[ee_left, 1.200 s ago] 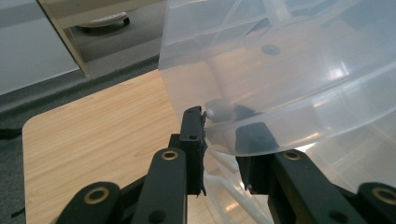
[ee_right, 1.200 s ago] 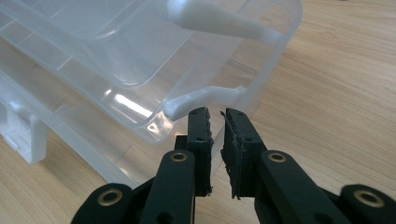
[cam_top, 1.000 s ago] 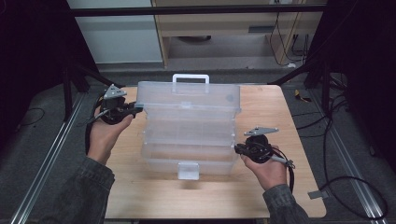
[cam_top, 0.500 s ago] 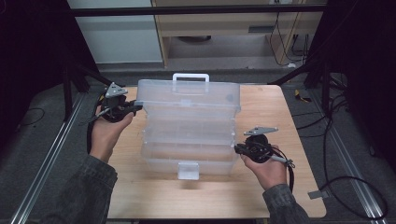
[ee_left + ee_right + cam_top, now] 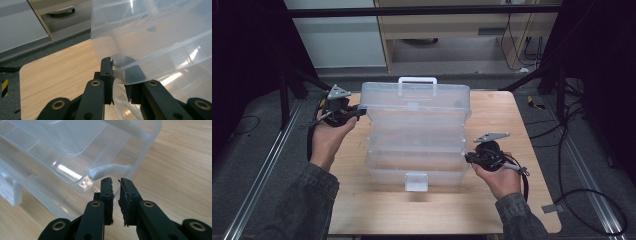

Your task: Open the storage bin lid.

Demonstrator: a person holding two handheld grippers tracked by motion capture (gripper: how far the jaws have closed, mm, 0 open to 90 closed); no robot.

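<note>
I see the clear plastic storage box [image 5: 414, 135], with its white carrying handle [image 5: 417, 85] and its white front latch [image 5: 416, 181], standing in the middle of the light wooden table [image 5: 362, 210]. Its lid [image 5: 414, 100] is raised at the far side, and inside I make out stepped transparent trays.

My left gripper [image 5: 358, 113] is up at the far left corner of the lid. In the left gripper view the left gripper [image 5: 120, 75] has its two black jaws pinched onto the thin clear edge of the lid [image 5: 160, 50]: one jaw lies on the outside of the wall, the other shows dimly through the plastic behind it. The wooden table [image 5: 57, 72] lies beyond it, and a grey floor past its rounded corner.

My right gripper [image 5: 468, 158] sits low at the right side of the box, near the front, just beside the wall. In the right gripper view the right gripper [image 5: 116, 181] has its jaws pressed nearly together with only a thin slit between the worn pads, and nothing lies between them. Their tips are just below a small white plastic arm [image 5: 110, 171] that juts from the rim of a clear inner tray [image 5: 62, 147]; I cannot tell whether they touch it. The grain of the table [image 5: 180, 170] runs to the right of the box.
</note>
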